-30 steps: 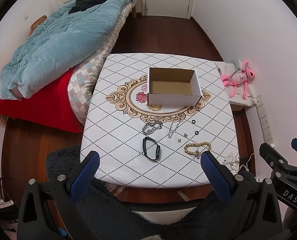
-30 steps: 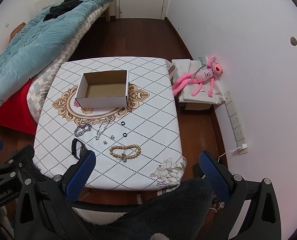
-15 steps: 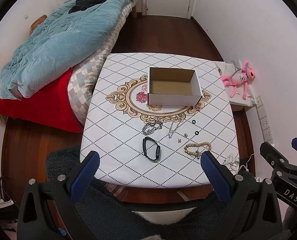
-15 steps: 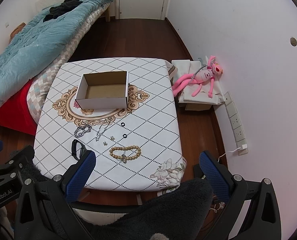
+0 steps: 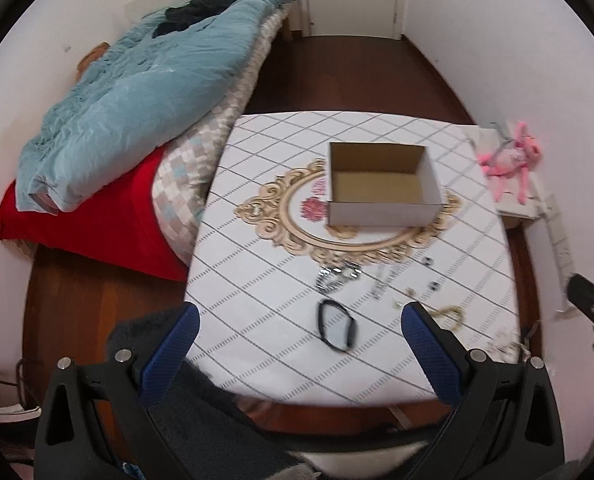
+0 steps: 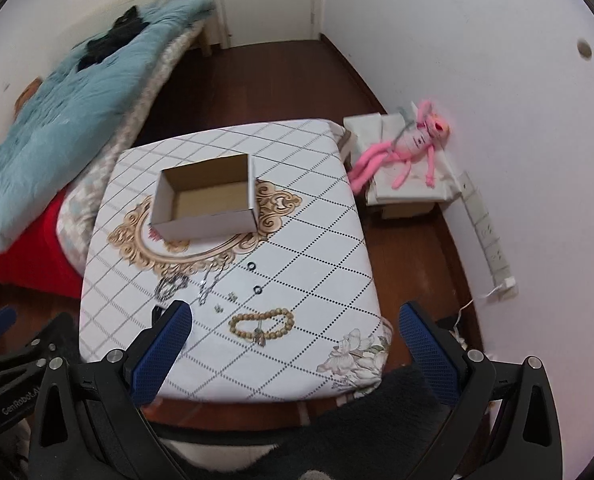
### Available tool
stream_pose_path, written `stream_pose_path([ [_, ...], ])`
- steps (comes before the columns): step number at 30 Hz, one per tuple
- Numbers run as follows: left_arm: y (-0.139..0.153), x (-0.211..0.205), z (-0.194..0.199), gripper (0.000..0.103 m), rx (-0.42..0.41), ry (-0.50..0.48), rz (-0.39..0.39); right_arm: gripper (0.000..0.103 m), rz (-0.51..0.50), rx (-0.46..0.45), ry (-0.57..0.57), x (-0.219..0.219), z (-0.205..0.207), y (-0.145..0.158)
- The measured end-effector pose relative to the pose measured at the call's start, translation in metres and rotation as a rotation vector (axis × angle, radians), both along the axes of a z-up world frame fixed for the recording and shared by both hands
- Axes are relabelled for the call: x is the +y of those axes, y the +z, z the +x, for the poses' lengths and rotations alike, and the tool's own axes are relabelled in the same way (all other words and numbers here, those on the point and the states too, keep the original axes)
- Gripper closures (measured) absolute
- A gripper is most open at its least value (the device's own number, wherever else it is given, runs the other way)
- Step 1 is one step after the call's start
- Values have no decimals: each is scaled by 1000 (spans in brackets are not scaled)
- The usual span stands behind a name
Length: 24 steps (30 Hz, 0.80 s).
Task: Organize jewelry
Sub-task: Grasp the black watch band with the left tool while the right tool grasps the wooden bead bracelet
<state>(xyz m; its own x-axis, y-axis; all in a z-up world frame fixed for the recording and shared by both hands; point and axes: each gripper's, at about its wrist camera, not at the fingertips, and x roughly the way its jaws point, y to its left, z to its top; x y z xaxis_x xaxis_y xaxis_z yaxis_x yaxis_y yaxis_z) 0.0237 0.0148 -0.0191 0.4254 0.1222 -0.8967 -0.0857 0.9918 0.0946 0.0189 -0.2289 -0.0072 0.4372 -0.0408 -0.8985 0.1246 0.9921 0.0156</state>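
Observation:
An empty white cardboard box (image 5: 381, 184) (image 6: 207, 198) stands open on the patterned table (image 5: 257, 280) (image 6: 317, 240). In front of it lie jewelry pieces: a black band (image 5: 336, 328), a silver chain bracelet (image 5: 335, 277) (image 6: 170, 286), a thin silver necklace (image 5: 383, 284) (image 6: 211, 278), two small black rings (image 6: 251, 266) (image 6: 258, 289), small studs (image 6: 225, 302) and a wooden bead bracelet (image 6: 263, 323) (image 5: 451, 314). My left gripper (image 5: 297, 330) and right gripper (image 6: 295, 328) both hang open above the table's near edge, holding nothing.
A bed with a teal duvet (image 5: 137, 92) and red sheet (image 5: 97, 220) runs along the table's left side. A pink plush toy (image 6: 409, 146) lies on a low white box (image 6: 413, 192) at the right wall. A dark fuzzy cushion (image 6: 377, 420) sits below the near edge.
Both grippers have moved forward and down toward the table, so the jewelry appears larger and nearer. The right view has tilted. Nothing has been grasped.

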Motion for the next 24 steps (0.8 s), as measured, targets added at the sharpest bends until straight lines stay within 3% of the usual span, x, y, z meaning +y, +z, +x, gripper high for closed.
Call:
stream_pose_path([
  [5, -52, 8, 20, 0, 47, 6, 43, 0, -3, 85, -22, -6, 25, -59],
  [8, -85, 10, 24, 5, 103, 0, 13, 1, -10, 132, -22, -5, 31, -94],
  [12, -128, 10, 25, 22, 199, -7, -41, 11, -1, 192, -28, -3, 34, -142],
  [16, -164, 13, 24, 47, 269, 5, -107, 22, 4, 232, -35, 0, 34, -176],
  [20, -184, 14, 26, 50, 300, 10, -138, 26, 25, 266, -66, -1, 33, -205],
  [22, -191, 15, 26, 59, 312, 10, -158, 30, 27, 274, -78, -2, 33, -215],
  [24, -195, 15, 26, 61, 314, 8, -167, 32, 34, 289, -84, -1, 33, -225],
])
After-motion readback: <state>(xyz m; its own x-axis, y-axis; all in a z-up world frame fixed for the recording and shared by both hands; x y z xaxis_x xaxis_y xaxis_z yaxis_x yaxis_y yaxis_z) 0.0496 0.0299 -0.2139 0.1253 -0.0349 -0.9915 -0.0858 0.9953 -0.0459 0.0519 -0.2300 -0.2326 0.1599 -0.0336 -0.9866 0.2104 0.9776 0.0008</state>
